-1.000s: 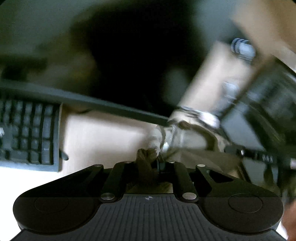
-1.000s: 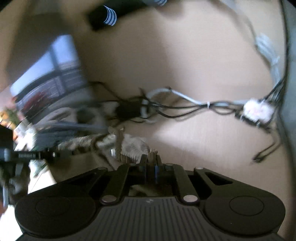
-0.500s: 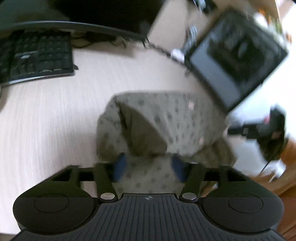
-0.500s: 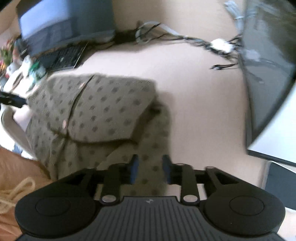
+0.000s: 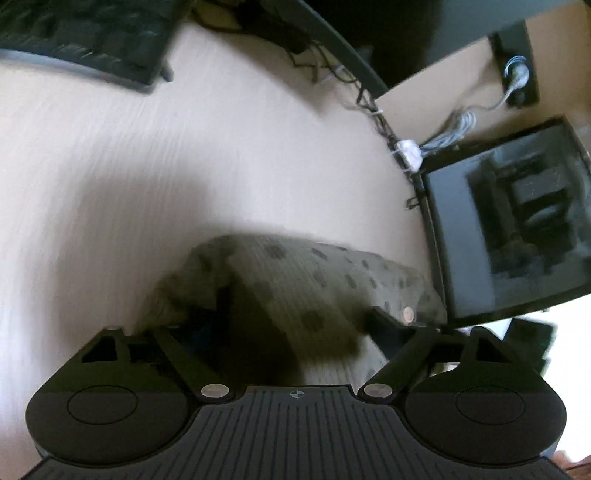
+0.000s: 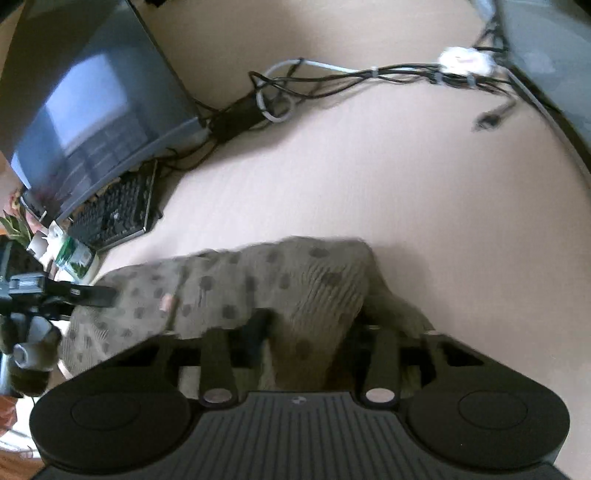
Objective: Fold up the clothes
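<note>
**Both grippers spread wide over the spotted garment on the desk**

On the left side I had the left gripper (image 5: 295, 332) with its jaws set wide apart and nothing pinched between them. The spotted garment (image 5: 295, 280) lay bunched on the pale desk (image 5: 147, 166) just in front of that gripper, one fold of it reaching back between the open fingers, loose rather than clamped. A keyboard (image 5: 85, 33) sat at the far left of the desk, well apart from the cloth. Cables (image 5: 369, 107) ran along the desk's back edge to a small white connector (image 5: 410, 151), and a dark monitor (image 5: 517, 225) stood at the right, near the garment's far end.

From the right wrist view, the left gripper's finger (image 6: 88, 293) touched the garment's (image 6: 266, 288) left edge. A laptop (image 6: 92, 107) and its black keyboard (image 6: 114, 214) were off to the left, with tangled wires (image 6: 332, 77) behind. The right gripper (image 6: 299, 339) was also opened wide, holding nothing; the cloth sat heaped between and over its fingers, which were partly hidden by the fabric. The picture was blurred, so I could not tell how neatly the garment was folded.
</note>
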A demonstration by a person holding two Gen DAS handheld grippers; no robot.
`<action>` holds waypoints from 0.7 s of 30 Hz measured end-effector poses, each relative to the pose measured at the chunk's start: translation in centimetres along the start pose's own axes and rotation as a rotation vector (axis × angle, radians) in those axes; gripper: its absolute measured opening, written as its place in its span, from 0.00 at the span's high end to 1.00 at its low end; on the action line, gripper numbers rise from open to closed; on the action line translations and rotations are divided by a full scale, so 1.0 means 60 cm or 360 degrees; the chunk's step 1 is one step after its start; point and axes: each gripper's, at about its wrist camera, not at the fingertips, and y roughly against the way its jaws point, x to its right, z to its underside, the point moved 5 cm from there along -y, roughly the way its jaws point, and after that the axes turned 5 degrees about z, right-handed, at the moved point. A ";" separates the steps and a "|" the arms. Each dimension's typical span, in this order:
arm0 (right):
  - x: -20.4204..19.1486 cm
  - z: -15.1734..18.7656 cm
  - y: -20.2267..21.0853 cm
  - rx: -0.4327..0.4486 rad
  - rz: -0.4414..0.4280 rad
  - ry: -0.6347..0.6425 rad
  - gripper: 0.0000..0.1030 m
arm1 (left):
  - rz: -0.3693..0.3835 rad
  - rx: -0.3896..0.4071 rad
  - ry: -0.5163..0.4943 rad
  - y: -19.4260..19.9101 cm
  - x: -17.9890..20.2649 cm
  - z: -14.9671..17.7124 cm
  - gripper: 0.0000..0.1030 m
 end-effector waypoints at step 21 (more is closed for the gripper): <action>0.058 0.033 0.101 0.0149 0.0364 0.0222 0.61 | -0.0131 0.0136 -0.0249 0.052 0.025 0.013 0.30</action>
